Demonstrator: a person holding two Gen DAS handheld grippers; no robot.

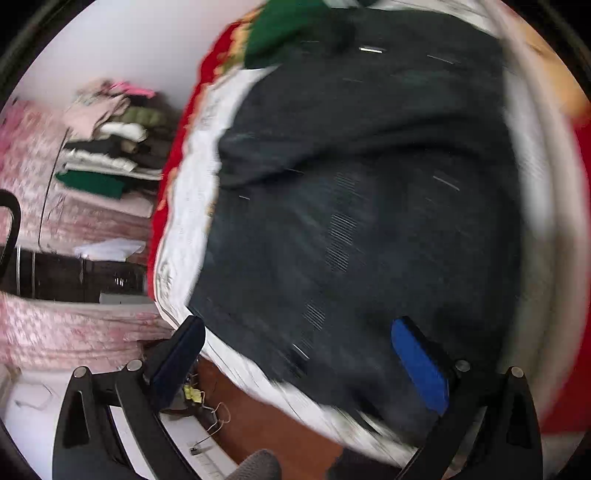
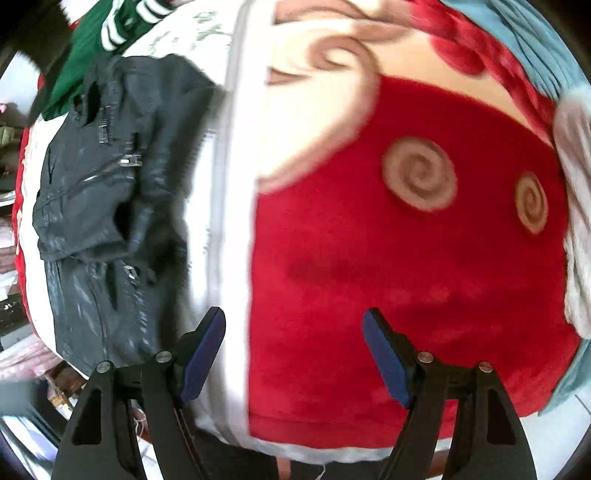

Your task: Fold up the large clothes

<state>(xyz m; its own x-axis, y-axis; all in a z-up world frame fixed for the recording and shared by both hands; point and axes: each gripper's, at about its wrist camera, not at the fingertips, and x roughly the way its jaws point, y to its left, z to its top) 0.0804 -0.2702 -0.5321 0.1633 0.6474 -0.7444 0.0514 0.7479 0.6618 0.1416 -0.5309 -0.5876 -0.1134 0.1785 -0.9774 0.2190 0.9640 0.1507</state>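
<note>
A large black jacket lies spread on a white cloth over a bed. In the right wrist view the black jacket shows zips and crumpled folds at the left. My left gripper is open just above the jacket's near edge, holding nothing. My right gripper is open and empty above a red blanket, to the right of the jacket. Both views are blurred by motion.
A green garment lies at the jacket's far end. The red blanket has beige spirals and a white border. A stack of folded clothes sits far left on a pink cover. Brown floor lies below the bed edge.
</note>
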